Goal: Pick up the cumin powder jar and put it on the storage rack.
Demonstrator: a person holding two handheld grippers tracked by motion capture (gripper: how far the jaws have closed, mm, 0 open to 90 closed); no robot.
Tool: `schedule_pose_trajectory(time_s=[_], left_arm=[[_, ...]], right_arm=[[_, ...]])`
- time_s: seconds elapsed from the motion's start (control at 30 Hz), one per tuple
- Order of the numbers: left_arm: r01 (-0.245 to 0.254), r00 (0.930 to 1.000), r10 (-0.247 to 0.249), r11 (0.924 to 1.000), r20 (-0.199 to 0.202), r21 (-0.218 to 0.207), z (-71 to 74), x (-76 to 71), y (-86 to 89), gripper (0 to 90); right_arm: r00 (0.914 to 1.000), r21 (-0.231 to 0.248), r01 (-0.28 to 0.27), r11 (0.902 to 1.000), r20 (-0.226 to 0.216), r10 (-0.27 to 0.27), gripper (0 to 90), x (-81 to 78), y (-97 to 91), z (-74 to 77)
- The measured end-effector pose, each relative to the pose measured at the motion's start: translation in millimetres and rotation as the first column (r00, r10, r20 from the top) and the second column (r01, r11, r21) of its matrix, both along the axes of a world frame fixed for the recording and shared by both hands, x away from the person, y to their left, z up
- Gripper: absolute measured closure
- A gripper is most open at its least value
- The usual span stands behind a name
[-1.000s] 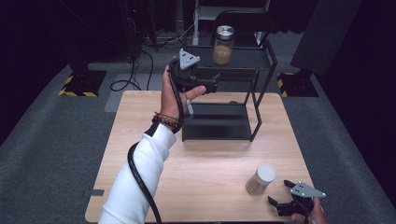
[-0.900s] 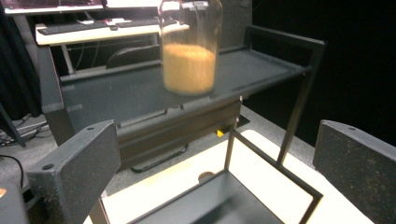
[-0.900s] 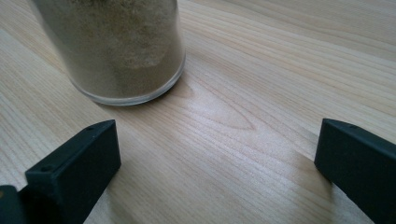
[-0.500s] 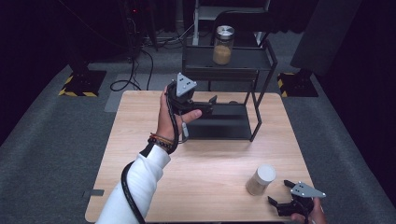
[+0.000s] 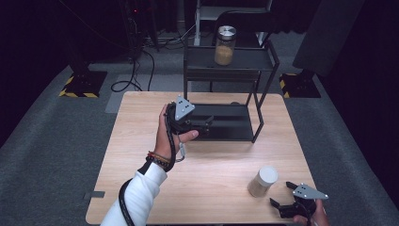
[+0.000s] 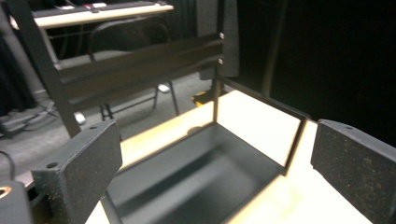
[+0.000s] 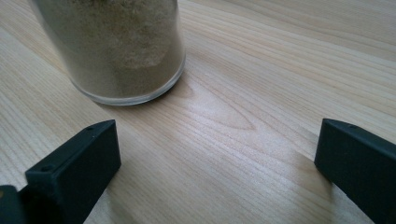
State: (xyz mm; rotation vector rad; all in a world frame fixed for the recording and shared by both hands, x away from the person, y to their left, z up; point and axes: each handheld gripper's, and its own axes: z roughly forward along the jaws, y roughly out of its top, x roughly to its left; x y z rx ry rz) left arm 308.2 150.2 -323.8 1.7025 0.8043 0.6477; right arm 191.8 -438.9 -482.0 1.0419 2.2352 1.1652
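Nearest the person, the right tongs (image 5: 287, 200) rest low on the worktop (image 5: 211, 179), jaws spread wide and empty, aimed at the white-lidded jar (image 5: 262, 181) just ahead, apparently lined up for a grasp. Farther off, the left tongs (image 5: 207, 126) hover open and empty beside the black rack (image 5: 256, 117), whose top shelf carries a metal-lidded jar (image 5: 225, 45).

High view overhead, tool views close, table (image 5: 221, 165) shared

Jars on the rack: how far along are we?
Apparently done: one jar stands on the rack top shelf. In hand: nothing; the left hand-held gripper is open by the lower tray, the right hand-held gripper open beside the second jar. Left: grasp that jar, shelve it.
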Motion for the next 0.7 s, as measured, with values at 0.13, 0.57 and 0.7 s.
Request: schedule_pose_trajectory(time_s=[0.13,0.57,0.7], left_arm=[[-0.005,1.0,0.005,1.0,-0.005,-0.004,-11.8,-5.6,2.6,2.4],[0.015,0.9993,-0.015,0.9999,-0.035,0.006,-44.6,-22.2,9.9,3.6],[0.011,0.9992,-0.011,0.9999,-0.038,0.006,-53.6,-28.5,12.1,3.6]], right_arm=[[1.0,0.0,-0.001,1.0,0.0,0.001,0.0,0.2,-0.1,0.0],[1.0,0.0,-0.001,1.0,0.001,0.001,0.0,-0.2,-0.1,-0.1],[1.0,0.0,-0.001,1.0,0.001,0.001,0.0,-0.2,-0.1,-0.1]])
